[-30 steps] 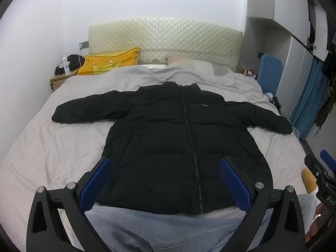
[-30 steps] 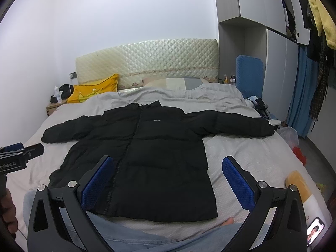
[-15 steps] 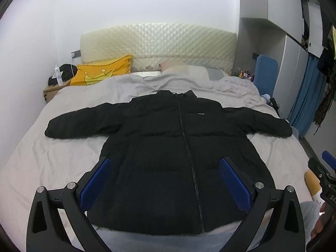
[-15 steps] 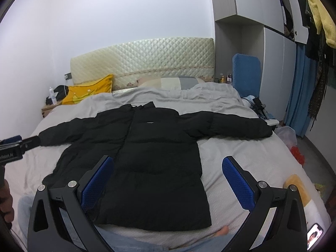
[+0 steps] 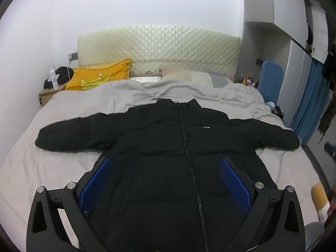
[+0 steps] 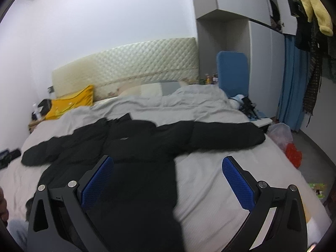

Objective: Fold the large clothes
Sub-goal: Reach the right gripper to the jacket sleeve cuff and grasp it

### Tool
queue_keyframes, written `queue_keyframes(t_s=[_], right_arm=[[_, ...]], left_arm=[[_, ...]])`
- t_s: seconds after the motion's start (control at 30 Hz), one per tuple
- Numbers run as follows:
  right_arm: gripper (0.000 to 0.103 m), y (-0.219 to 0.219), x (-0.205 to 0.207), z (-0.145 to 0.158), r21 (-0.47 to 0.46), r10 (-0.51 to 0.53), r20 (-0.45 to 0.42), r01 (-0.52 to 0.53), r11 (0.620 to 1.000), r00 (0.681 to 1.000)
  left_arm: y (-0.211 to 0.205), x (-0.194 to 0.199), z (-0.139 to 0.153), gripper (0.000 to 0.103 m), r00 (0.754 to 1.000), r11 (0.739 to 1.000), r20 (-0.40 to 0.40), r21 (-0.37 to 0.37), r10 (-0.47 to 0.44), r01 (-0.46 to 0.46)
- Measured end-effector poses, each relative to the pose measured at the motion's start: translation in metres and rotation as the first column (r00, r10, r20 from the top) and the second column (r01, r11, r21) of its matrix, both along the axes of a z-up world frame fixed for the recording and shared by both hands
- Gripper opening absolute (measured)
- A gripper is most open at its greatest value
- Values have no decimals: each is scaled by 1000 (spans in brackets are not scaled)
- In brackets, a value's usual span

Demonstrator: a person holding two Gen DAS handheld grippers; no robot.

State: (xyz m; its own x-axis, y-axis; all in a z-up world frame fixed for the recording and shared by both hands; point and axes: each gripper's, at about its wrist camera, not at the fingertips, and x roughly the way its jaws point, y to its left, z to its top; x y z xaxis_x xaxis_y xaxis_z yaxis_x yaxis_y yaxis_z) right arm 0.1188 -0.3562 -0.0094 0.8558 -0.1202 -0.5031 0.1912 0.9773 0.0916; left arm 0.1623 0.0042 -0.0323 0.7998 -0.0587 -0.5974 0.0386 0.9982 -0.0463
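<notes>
Black jacket on grey bedding; yellow pillow (crown print); cream quilted headboard.

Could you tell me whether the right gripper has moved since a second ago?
Yes: the right gripper swung rightward; the headboard shifted left in its view.

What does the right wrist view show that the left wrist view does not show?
Only the right wrist view shows the red bag on the floor beside the bed and the yellow garment hanging high by the wardrobe. Only the left wrist view shows the jacket's zipper running down its front and the orange-and-white object at the bed's edge. Both show the black jacket spread flat on the grey bed, the yellow pillow, and an open gripper holding nothing.
</notes>
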Motion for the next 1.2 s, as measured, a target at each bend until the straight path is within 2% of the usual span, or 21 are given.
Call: queue_keyframes(t_s=[0.17, 0.33, 0.5, 0.77, 0.87, 1.0, 1.2], right_arm=[[103, -50, 35, -8, -17, -70, -2, 70, 997, 998], [103, -104, 69, -32, -47, -144, 2, 144, 989, 990], [103, -157, 101, -82, 78, -102, -52, 105, 991, 993], [103, -226, 134, -152, 205, -147, -99, 165, 965, 984], [99, -259, 141, -178, 296, -181, -112, 206, 933, 977], [95, -303, 153, -211, 464, -210, -126, 245, 852, 970], [95, -352, 169, -246, 620, -298, -115, 303, 724, 948]], left_arm=[[7, 23, -26, 102, 1000, 999, -19, -34, -5, 4], [12, 33, -50, 102, 1000, 997, -21, -71, -7, 6], [17, 42, -70, 102, 999, 990, -35, -138, -19, 14], [15, 59, -88, 102, 998, 990, -56, -138, 13, -21], [13, 65, -95, 102, 997, 991, -68, -131, 26, -35], [10, 72, -104, 102, 995, 991, -88, -124, 39, -49], [4, 90, -120, 102, 991, 993, -127, -104, 47, -61]])
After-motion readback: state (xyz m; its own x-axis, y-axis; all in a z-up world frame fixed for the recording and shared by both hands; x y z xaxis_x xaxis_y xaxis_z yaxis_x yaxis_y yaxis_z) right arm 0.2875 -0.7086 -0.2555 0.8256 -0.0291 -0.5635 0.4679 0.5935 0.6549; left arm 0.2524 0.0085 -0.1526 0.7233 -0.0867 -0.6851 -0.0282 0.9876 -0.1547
